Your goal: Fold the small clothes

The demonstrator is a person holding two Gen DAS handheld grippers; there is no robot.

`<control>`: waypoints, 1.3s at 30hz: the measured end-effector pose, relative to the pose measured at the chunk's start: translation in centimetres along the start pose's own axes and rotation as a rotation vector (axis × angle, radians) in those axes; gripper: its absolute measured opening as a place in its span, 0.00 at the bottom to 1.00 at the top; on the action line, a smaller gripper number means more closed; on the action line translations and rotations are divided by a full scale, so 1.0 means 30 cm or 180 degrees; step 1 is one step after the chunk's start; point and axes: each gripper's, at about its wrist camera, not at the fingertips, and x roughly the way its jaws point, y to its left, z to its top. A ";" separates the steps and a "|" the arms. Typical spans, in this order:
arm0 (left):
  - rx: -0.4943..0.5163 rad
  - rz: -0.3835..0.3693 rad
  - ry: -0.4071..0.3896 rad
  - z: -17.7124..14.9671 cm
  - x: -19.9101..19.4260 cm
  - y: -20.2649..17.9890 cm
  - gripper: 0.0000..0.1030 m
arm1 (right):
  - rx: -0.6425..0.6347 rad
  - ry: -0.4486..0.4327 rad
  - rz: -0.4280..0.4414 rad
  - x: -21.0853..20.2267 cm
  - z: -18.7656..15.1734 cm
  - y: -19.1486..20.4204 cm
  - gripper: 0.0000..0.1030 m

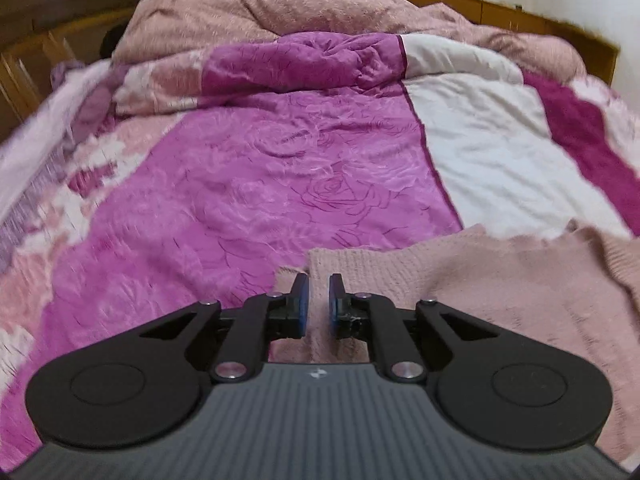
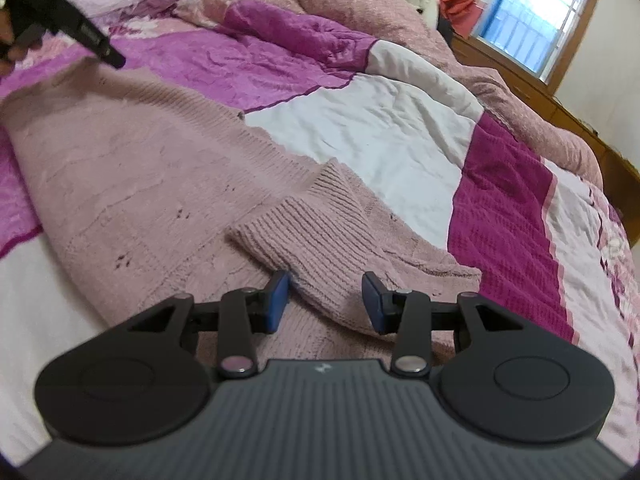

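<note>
- pink knit sweater (image 2: 132, 176) lies flat on the bed (image 2: 384, 132), long axis running diagonally from L hand's corner toward R cuff
- L gripper (image 1: 319, 294): fingers nearly closed, narrow gap, sweater corner edge runs into the gap; can't tell if pinched
- R gripper (image 2: 326, 300): fingers part-open, straddling the ribbed sleeve cuff (image 2: 308, 236), no grip
- R is nearer the sleeve, so next fold looks like R's move, sleeve inward over the body
</note>
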 end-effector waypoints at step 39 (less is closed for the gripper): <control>-0.0213 0.0017 -0.0039 -0.002 0.166 0.043 0.10 | 0.2264 -0.0288 -0.0218 0.177 -0.149 -0.360 0.14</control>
